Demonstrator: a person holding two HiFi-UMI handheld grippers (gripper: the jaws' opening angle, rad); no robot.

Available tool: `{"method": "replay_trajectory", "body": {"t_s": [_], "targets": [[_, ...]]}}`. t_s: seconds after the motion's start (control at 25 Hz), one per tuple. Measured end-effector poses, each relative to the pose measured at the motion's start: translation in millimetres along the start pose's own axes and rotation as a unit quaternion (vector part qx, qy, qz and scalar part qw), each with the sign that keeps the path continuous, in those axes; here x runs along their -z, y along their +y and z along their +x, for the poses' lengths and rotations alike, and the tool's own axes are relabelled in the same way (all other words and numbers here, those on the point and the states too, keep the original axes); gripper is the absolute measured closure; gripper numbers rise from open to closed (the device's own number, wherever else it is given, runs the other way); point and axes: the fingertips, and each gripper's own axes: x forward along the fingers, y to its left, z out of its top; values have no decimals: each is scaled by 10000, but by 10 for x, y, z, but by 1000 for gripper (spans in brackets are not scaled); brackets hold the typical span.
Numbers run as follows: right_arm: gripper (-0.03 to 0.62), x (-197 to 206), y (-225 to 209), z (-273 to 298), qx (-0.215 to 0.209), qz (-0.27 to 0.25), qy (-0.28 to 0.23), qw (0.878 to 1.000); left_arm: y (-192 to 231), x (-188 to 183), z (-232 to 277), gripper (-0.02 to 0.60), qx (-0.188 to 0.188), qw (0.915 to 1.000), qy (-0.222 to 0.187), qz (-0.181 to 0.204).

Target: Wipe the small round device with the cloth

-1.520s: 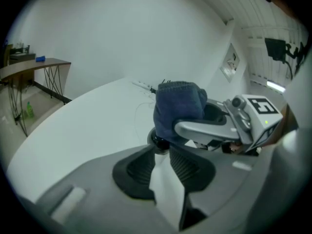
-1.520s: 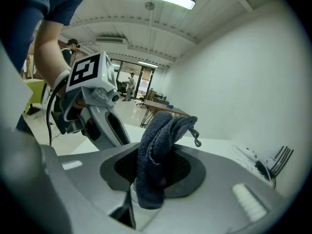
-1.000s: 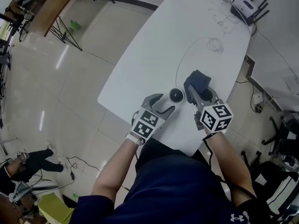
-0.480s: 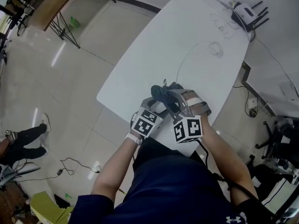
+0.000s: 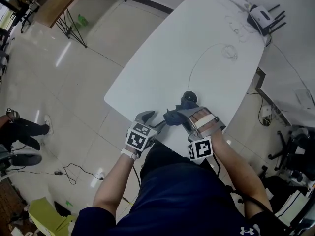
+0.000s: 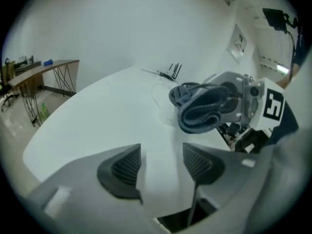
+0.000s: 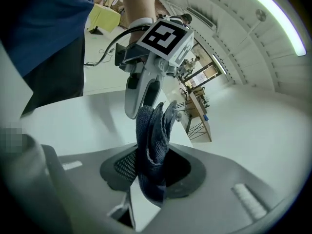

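Right tongs (image 7: 152, 172) clamped on the dark blue cloth (image 7: 153, 126). The cloth is folded and bunched, sticking out past the pads. Left tongs (image 6: 161, 162) stand apart with nothing in them, only bare desk (image 5: 162, 58) showing between the pads.

Small round device (image 5: 190, 96) sits on the desk close to the near edge, its thin cable (image 5: 197, 60) running off toward the far end, where a white router (image 5: 261, 17) lies. Nothing is gripping the device.

In the head view the cloth hangs just on the near side of the device, between it and the left tongs, over the near edge. Can't tell whether any cloth touches the device. The left gripper view shows the cloth up off the desk surface.

Progress, as a judgement: cloth is picked up and in hand, so that part is done. No wiping contact is visible right now. Left to do: bring the cloth onto the device and rub over it, maybe with the left tongs steadying it.
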Motion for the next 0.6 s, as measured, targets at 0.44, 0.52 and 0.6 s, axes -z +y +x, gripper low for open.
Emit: {"method": "replay_trajectory", "body": {"t_s": [0.44, 0.52, 0.6], "targets": [[477, 257, -37, -217, 309, 2191, -327, 9747, -329, -257, 50, 327, 303, 9993, -168, 126], [477, 404, -83, -261, 468, 2879, -362, 9558, -351, -279, 78, 328, 294, 9992, -135, 214], [477, 584, -113, -290, 575, 3525, -323, 9335, -389, -291, 96, 328, 314, 9991, -101, 255]]}}
